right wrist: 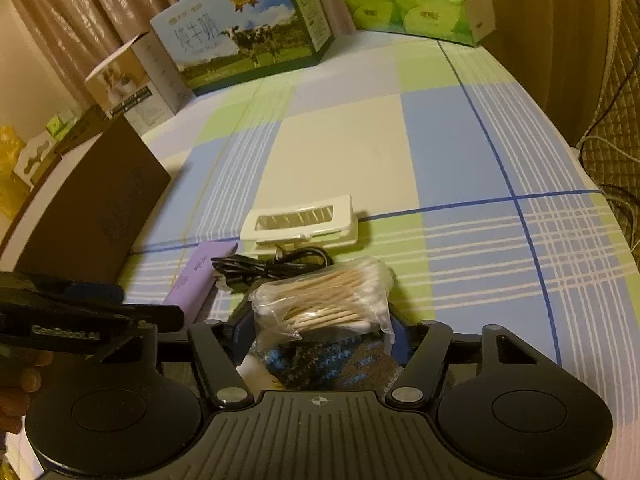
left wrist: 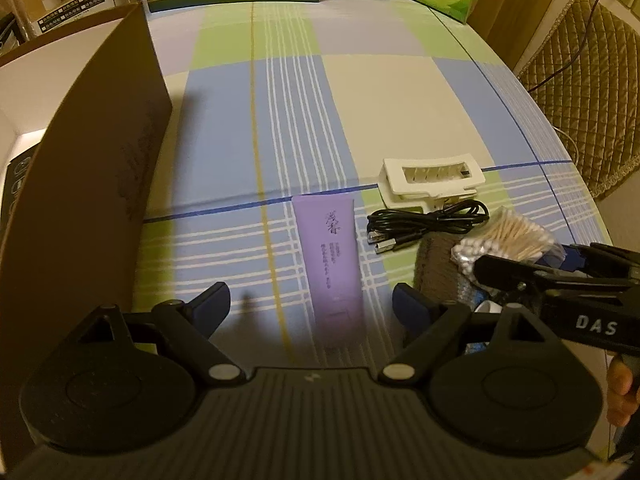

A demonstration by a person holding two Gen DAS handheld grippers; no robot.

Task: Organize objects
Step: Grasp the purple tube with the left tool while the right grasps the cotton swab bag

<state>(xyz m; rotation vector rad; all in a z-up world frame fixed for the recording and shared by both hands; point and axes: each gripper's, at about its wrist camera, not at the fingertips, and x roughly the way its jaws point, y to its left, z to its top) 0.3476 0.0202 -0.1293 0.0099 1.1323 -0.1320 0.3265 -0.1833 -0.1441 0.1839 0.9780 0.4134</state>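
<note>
- Settling the left gripper [left wrist: 310, 300] over the purple tube [left wrist: 326, 248], lying flat on the checked tablecloth [left wrist: 400, 100] with its length running away from the camera; fingers wide, one pad on each side of the tube's near end, neither touching it.
- Lower squarely and keep the tube centred between the pads; close across its narrow width; probably soft, so squeeze only enough to lift; likely destination the open brown box [left wrist: 88, 160] standing just to the left.
- Straddling the bag of cotton swabs [right wrist: 320, 300] with the right gripper [right wrist: 318, 330], the bag piled on a knitted cloth [right wrist: 332, 364]; fingers at a middling gap, pads close against the bag's sides; cannot tell whether pressing; slippery film, so bite low on the swabs, not on loose plastic.
- Shown only from the left wrist: the tube's whole length and printed face; the black cable [left wrist: 424, 222] with its metal plug; the pale inside of the box.
- Shown only from the right wrist: the blue-and-brown pattern of the cloth under the bag; the left gripper side-on, hiding most of the tube.
</note>
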